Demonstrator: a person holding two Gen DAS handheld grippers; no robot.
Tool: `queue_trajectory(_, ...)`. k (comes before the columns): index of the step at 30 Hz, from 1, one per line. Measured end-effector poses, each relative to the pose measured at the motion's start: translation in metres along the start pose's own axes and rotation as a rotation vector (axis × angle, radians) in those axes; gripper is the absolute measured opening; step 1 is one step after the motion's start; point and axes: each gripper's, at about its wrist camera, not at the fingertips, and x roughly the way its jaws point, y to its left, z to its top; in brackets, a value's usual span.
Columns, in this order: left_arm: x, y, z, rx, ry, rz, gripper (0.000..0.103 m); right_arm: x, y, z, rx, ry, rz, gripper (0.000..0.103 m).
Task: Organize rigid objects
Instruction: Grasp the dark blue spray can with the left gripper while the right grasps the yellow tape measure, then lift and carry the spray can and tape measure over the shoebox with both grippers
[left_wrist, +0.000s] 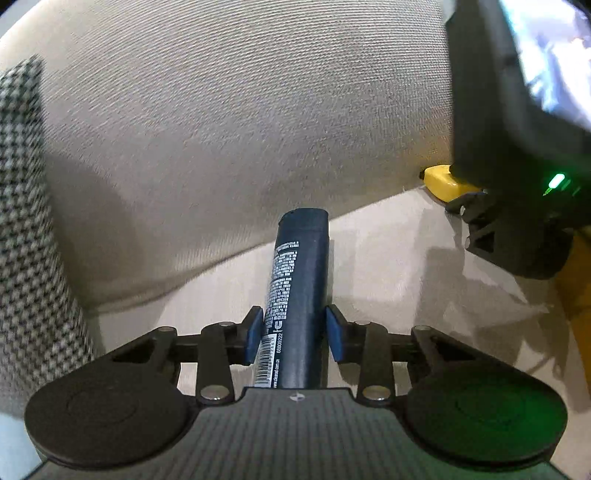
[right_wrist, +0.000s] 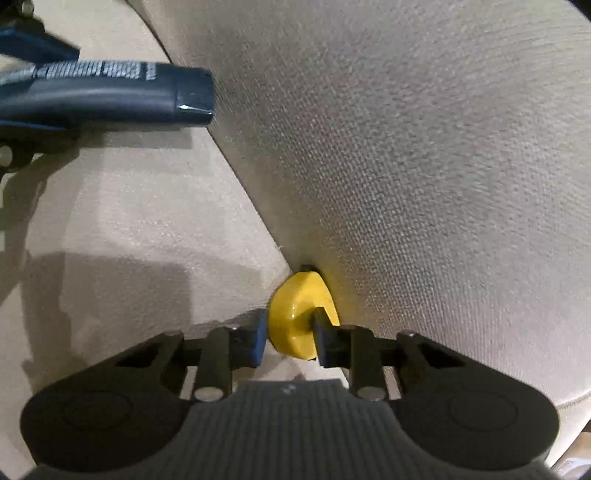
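Note:
My left gripper (left_wrist: 294, 334) is shut on a dark blue tube (left_wrist: 301, 280) with white print and a barcode, its cap end pointing at the sofa back. The tube also shows in the right wrist view (right_wrist: 110, 98) at upper left. My right gripper (right_wrist: 290, 339) is shut on a yellow rounded object (right_wrist: 295, 314) pressed into the crease between seat and back cushion. In the left wrist view the yellow object (left_wrist: 441, 181) peeks out at right under the black body of the right gripper (left_wrist: 517, 166).
A beige sofa back cushion (left_wrist: 240, 110) rises close ahead, with the beige seat cushion (left_wrist: 388, 258) below. A black-and-white houndstooth pillow (left_wrist: 26, 221) stands at the left. The back cushion also fills the right wrist view (right_wrist: 424, 166).

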Motion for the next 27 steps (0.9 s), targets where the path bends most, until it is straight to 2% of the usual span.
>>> queue_trajectory(5, -0.020, 0.001, -0.024, -0.069, 0.021, -0.023, 0.040, -0.036, 0.010, -0.016, 0.056, -0.073, 0.052, 0.026)
queue_trajectory(10, -0.044, -0.002, -0.058, -0.142, 0.052, -0.038, 0.040, -0.098, 0.035, -0.045, 0.125, -0.181, 0.150, 0.026)
queue_trajectory(12, -0.056, -0.003, -0.074, -0.182, 0.062, -0.063, 0.040, -0.120, 0.040, -0.054, 0.184, -0.212, 0.216, 0.026)
queue_trajectory(16, -0.077, -0.002, -0.104, -0.242, 0.097, -0.121, 0.040, -0.138, 0.048, -0.083, 0.341, -0.215, 0.383, 0.026)
queue_trajectory(18, -0.085, -0.001, -0.120, -0.275, 0.113, -0.145, 0.040, -0.150, 0.063, -0.104, 0.424, -0.200, 0.450, 0.021)
queue_trajectory(21, -0.096, 0.001, -0.157, -0.336, 0.130, -0.185, 0.040, -0.147, 0.079, -0.130, 0.541, -0.165, 0.548, 0.020)
queue_trajectory(23, -0.104, -0.005, -0.169, -0.345, 0.124, -0.193, 0.040, -0.151, 0.086, -0.139, 0.568, -0.178, 0.528, 0.021)
queue_trajectory(27, -0.100, 0.000, -0.169, -0.364, 0.123, -0.200, 0.040, -0.157, 0.086, -0.148, 0.643, -0.184, 0.524, 0.021)
